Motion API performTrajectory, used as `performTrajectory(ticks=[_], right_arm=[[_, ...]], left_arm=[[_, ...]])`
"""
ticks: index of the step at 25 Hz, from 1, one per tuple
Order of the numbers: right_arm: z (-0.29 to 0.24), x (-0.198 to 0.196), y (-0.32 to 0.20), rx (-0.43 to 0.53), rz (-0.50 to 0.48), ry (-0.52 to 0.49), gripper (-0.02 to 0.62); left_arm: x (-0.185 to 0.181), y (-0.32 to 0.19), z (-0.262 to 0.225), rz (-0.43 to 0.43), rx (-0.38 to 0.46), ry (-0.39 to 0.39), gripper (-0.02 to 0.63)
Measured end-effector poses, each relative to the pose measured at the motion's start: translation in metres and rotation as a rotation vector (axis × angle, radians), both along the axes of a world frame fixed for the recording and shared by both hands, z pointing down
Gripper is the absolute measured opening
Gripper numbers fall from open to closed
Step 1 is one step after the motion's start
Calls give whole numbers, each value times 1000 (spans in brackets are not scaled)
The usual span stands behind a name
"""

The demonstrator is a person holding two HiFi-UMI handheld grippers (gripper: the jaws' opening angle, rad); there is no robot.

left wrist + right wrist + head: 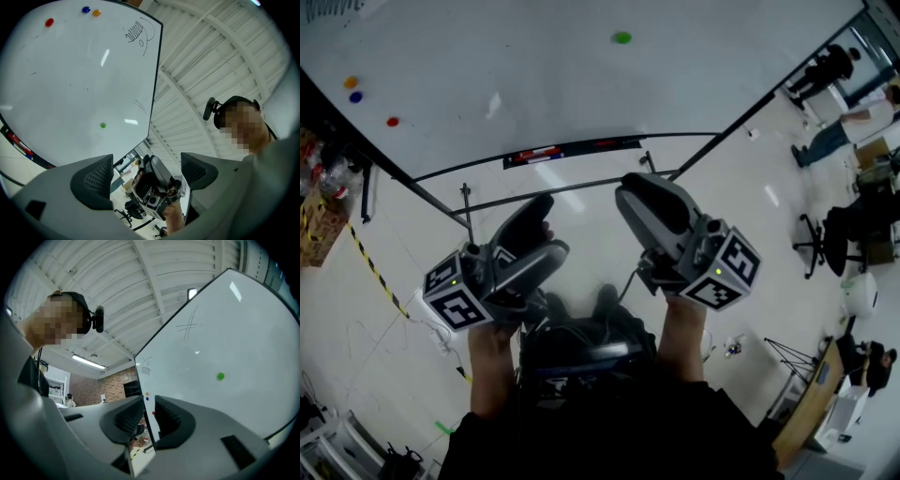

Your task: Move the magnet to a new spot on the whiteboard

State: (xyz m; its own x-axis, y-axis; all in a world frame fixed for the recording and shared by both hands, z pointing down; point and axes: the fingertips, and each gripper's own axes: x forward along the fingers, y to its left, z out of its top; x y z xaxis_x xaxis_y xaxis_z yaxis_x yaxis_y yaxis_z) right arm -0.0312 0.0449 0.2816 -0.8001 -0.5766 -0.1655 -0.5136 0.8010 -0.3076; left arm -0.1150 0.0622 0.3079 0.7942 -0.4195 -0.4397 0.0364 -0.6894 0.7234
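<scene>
A green magnet point(622, 37) sticks alone near the middle of the whiteboard point(534, 84). Orange point(350, 82), blue point(355, 97) and red point(392, 121) magnets sit near its left edge. Both grippers are held low by my body, well short of the board. My left gripper point(539, 234) is open, jaws wide apart with nothing between them. My right gripper point(661, 202) has its jaws a narrow gap apart, also holding nothing. In the left gripper view point(147, 164) the green magnet point(103, 125) is far off. The right gripper view point(149, 416) shows it point(220, 376) to the right.
The board's marker tray point(572, 148) holds a few pens along its lower edge, with stand rails point(581, 187) below it. Yellow-black tape point(375, 272) runs across the floor at left. People point(839, 131) and office chairs point(844, 239) are at the right.
</scene>
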Motion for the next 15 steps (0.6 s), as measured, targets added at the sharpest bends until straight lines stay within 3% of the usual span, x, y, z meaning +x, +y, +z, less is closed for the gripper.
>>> performTrajectory(ticks=[7, 15], right_arm=[[-10, 7, 15, 41, -48, -4, 95], [-14, 93, 31, 38, 0, -63, 89]], left_arm=[[14, 10, -9, -28, 27, -4, 443], [98, 25, -19, 29, 35, -51, 443]])
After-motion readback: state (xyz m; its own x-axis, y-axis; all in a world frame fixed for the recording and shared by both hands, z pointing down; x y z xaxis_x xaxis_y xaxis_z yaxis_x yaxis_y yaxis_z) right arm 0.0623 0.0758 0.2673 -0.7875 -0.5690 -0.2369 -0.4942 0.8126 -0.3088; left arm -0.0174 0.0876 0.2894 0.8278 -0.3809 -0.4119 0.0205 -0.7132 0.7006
